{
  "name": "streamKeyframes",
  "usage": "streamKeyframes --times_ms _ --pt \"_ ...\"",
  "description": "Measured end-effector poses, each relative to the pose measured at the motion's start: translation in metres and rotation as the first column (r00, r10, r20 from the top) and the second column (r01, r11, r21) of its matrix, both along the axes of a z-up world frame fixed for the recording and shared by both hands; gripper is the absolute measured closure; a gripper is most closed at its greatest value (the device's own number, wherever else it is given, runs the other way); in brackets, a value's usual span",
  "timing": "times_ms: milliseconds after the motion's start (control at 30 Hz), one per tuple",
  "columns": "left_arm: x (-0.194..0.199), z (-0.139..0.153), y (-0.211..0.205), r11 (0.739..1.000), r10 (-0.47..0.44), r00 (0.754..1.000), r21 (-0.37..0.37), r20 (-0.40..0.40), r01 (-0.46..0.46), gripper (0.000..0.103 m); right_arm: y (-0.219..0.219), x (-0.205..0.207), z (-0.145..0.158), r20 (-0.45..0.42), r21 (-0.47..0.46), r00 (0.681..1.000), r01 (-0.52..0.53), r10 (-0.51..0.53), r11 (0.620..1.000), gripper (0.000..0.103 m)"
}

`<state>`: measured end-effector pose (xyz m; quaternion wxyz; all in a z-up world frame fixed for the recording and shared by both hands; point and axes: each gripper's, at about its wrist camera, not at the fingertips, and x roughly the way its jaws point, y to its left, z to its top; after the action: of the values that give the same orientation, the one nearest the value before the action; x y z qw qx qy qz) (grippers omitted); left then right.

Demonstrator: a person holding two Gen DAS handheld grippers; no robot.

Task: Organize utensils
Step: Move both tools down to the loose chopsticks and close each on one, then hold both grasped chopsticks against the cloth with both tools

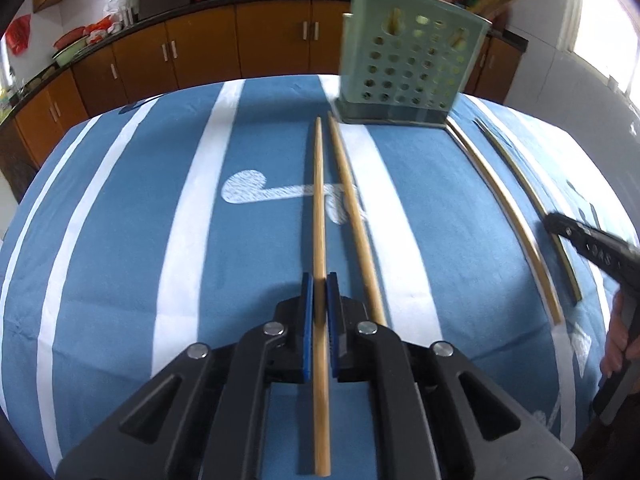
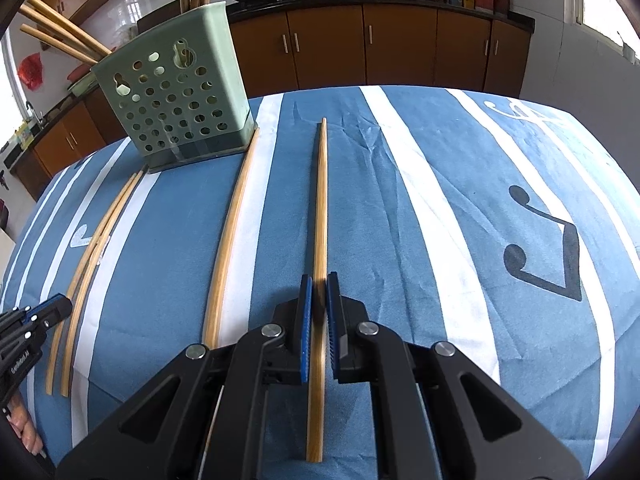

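My left gripper (image 1: 319, 282) is shut on a wooden chopstick (image 1: 319, 200) that points toward the green perforated utensil holder (image 1: 408, 68). A second chopstick (image 1: 352, 208) lies just right of it on the cloth. My right gripper (image 2: 319, 282) is shut on another chopstick (image 2: 321, 200), held just above the cloth. A further chopstick (image 2: 230, 240) lies to its left, reaching the holder (image 2: 176, 92). The holder has several chopsticks (image 2: 60, 36) standing in it. The right gripper also shows at the right edge of the left wrist view (image 1: 592, 244).
The table is covered by a blue and white striped cloth (image 1: 160, 220). Two chopsticks (image 2: 84, 256) lie at the left in the right wrist view, next to the left gripper's tip (image 2: 48, 312). Brown kitchen cabinets (image 2: 400, 40) stand behind the table.
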<state>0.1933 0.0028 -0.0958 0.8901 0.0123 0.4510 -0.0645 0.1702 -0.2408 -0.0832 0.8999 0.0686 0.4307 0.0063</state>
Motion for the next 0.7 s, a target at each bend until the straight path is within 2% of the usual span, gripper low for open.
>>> streamKeyframes --times_ms 167,267,400,567,700 --pt "0.026 0.0 0.03 0.995 0.099 0.995 0.008 0.008 -0.099 0.095 -0.003 0.007 0.0 0.005 -0.02 1.0 0.009 -0.009 1.0 0.095" --pt "0.035 0.0 0.048 0.992 0.125 0.992 0.001 0.017 -0.125 0.095 -0.008 0.011 0.0 0.014 -0.035 0.999 0.029 -0.029 0.999 0.095" --pt "0.034 0.0 0.056 0.992 0.126 0.991 -0.017 0.041 -0.125 0.094 -0.011 0.012 -0.001 0.014 -0.024 0.999 0.038 -0.037 0.999 0.095" --pt "0.035 0.0 0.059 0.991 0.128 0.991 -0.045 0.038 -0.127 0.094 -0.009 0.011 0.0 0.012 -0.04 0.999 0.038 -0.038 0.998 0.095" --pt "0.034 0.001 0.062 0.99 0.129 0.991 -0.067 0.035 -0.127 0.094 -0.012 0.009 -0.001 0.012 -0.016 0.999 0.043 -0.043 0.999 0.094"
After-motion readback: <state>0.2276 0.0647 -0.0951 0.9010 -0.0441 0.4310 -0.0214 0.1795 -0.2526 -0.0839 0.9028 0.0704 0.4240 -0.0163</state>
